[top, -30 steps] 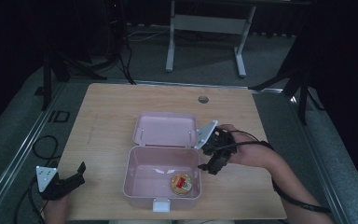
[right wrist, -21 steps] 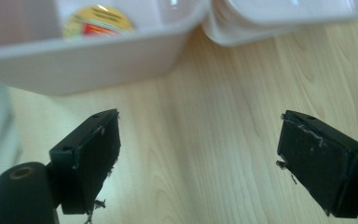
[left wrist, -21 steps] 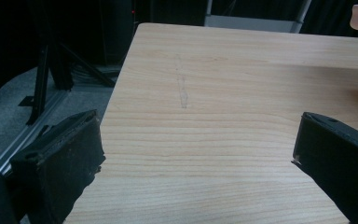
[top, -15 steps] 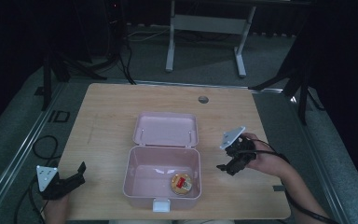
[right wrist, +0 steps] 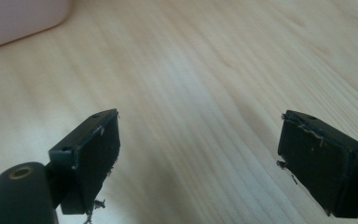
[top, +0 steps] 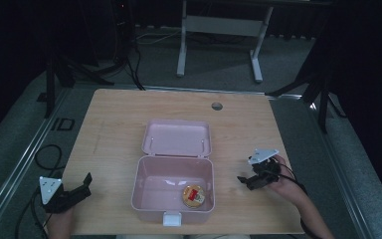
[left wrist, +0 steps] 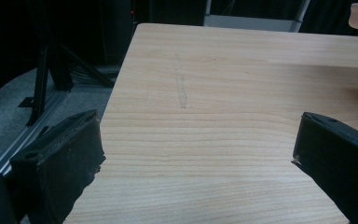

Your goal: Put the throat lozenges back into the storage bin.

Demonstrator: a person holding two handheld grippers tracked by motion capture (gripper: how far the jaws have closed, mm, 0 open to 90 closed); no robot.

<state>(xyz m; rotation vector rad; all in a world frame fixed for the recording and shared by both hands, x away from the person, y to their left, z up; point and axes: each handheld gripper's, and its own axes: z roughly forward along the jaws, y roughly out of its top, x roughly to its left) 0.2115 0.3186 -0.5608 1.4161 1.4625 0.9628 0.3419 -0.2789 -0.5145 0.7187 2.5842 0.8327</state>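
Centrally on the wooden table [top: 114, 119], as seen from the high view, a pink box [top: 173, 191] is stood with its hinged lid [top: 176, 138] laid open flat on the far side and a white latch [top: 172, 218] at its near wall. Inside it, toward the near right corner, a small round orange-and-red item [top: 193, 195] is lain on the floor of the box; what it is cannot be made out. The left gripper [top: 82, 185] is held at the table's near left corner, well apart from the box, while the right gripper [top: 244, 181] is held just right of the box, pointed toward it, with its grey plate uppermost. In the left gripper view the jaws are seen spread wide over bare wood, with nothing between them, and a faint scratch [left wrist: 181, 86] in the tabletop is shown that is hardly seen from above. In the right gripper view the jaws are likewise parted and unloaded, frayed bits are seen on their pads [right wrist: 98, 161], and a pale corner of the box is caught at the upper left.
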